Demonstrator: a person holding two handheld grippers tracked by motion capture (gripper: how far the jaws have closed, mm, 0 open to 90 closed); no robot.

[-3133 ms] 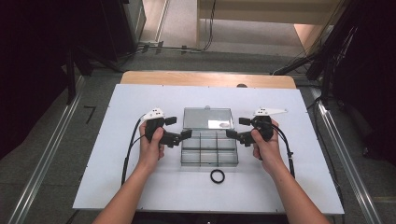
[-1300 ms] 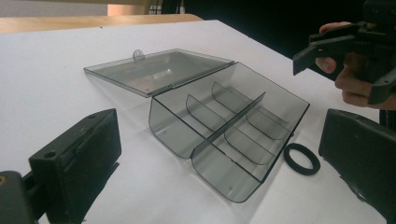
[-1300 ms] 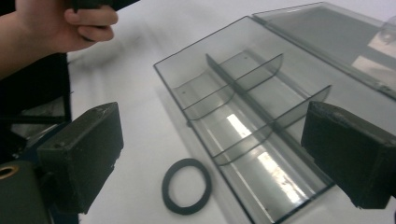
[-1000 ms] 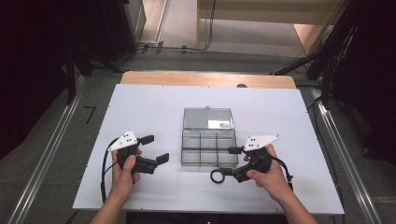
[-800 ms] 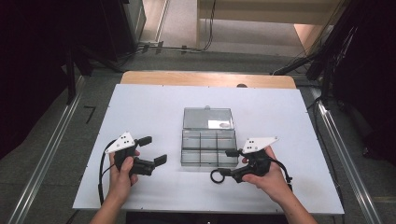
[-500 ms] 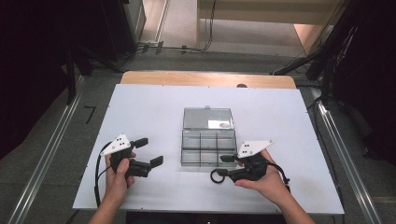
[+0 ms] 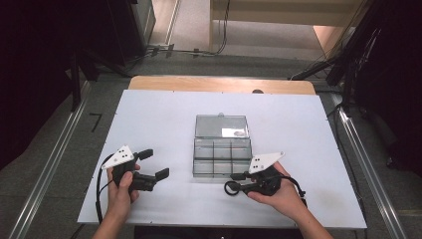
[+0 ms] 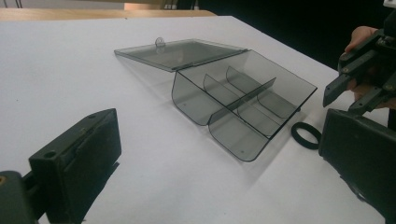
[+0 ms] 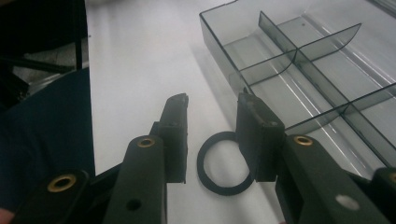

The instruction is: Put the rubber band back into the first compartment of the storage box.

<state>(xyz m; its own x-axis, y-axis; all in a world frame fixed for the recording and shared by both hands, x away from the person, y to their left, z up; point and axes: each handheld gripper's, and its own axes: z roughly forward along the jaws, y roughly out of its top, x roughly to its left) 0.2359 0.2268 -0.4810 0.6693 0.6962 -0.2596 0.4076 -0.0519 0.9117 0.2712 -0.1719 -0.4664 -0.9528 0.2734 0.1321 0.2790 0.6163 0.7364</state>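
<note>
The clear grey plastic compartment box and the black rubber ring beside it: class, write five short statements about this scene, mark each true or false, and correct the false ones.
1. The clear grey plastic compartment box has its lid open. True.
2. The black rubber ring lies inside a compartment. False: it lies on the white table, just outside the box's near wall.
3. The right gripper has the ring between its jaws. True: the jaws have just been closing, one on each side of it; the pads do not visibly press it yet.
4. The left gripper holds the box. False: it is open, apart from the box.
5. The compartments hold screws. False: they look empty.
</note>
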